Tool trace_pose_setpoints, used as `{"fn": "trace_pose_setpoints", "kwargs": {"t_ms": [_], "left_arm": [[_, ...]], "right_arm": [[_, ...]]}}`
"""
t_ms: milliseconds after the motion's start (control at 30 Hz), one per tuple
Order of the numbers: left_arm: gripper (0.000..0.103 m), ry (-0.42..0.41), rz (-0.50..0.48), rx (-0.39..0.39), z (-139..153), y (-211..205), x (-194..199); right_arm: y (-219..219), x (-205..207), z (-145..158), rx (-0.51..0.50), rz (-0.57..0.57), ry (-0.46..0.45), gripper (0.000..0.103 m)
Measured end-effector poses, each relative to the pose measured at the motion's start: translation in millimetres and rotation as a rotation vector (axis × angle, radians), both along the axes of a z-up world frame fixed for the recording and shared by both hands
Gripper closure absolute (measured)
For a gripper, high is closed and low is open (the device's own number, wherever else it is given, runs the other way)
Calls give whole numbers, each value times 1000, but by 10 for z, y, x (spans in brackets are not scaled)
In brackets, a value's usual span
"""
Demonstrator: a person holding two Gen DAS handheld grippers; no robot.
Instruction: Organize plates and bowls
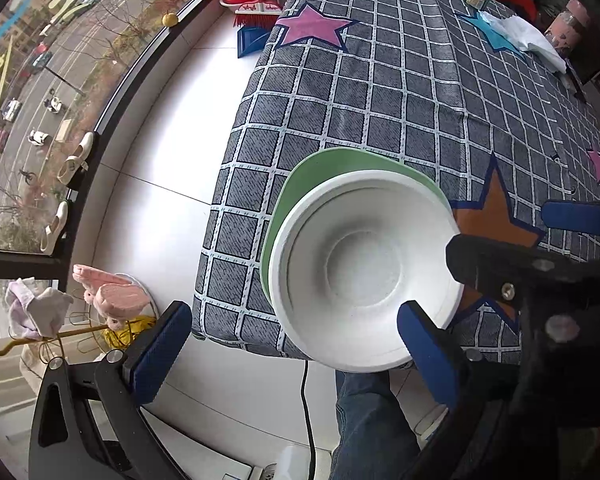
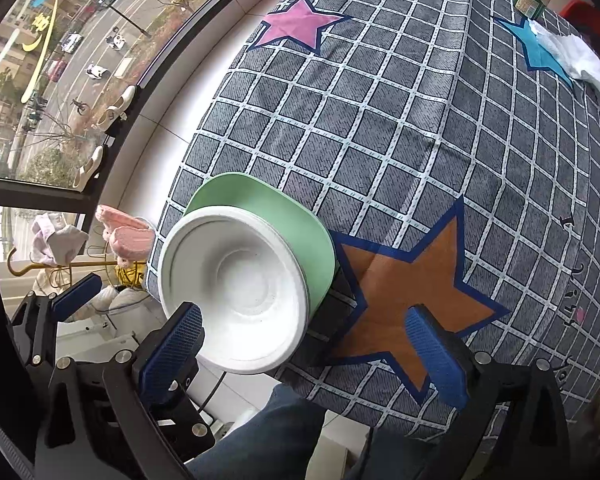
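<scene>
White bowl [image 1: 364,272] sits upright on green plate [image 1: 300,184], both at near left corner of table under grid-and-star cloth [image 1: 400,80]; bowl rim overhangs table edge; left gripper [image 1: 296,344] released, pads spread wide, bowl rim between them, contact not discernible; right gripper [image 2: 312,344] released, left pad just beside bowl rim, right pad over orange star [image 2: 412,280].

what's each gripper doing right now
Left gripper: open, holding nothing.
Right gripper: open, holding nothing.
</scene>
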State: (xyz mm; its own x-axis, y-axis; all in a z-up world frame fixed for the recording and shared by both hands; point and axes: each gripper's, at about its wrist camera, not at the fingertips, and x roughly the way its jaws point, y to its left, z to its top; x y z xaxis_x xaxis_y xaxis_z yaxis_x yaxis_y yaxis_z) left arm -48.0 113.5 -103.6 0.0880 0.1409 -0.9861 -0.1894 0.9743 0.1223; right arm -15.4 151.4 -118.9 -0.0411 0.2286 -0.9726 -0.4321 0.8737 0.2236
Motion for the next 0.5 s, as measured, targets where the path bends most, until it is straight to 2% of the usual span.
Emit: {"fn": "trace_pose_setpoints", "kwargs": {"t_ms": [500], "left_arm": [[0,-13,-1,-11,52,4,30]], "right_arm": [[81,-44,22,-32,40,-11,0]]}}
